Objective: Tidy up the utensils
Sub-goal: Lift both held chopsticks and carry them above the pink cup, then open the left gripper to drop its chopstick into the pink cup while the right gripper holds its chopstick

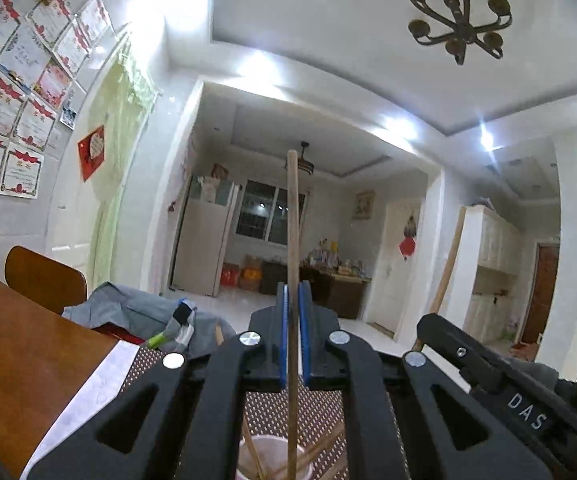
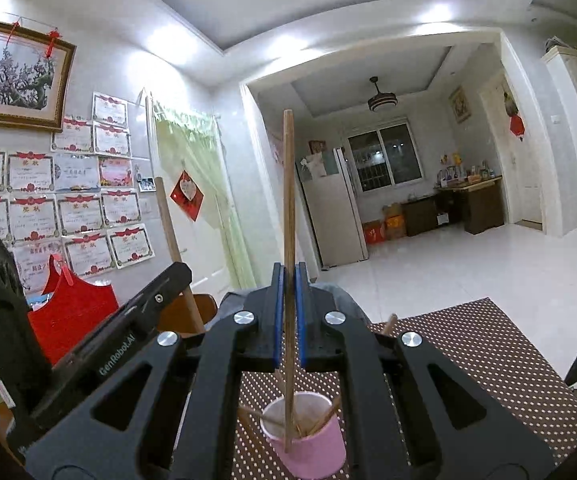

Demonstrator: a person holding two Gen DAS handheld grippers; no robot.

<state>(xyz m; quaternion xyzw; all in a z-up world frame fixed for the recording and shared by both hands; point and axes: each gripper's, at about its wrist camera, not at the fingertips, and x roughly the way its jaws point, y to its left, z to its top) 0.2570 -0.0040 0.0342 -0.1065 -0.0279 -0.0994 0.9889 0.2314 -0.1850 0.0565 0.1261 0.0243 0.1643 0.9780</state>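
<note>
both claws clamped: left gripper (image 1: pixel 293 320) on 1 upright chopstick (image 1: pixel 292 216), right gripper (image 2: pixel 288 312) on another chopstick (image 2: pixel 288 200), pink cup (image 2: pixel 308 444) below

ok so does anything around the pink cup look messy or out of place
Somewhat. The chopsticks already in the pink cup lean outward in different directions rather than standing together. Each gripper, left and right, holds one chopstick upright above it. Nothing looks spilled or broken.
</note>
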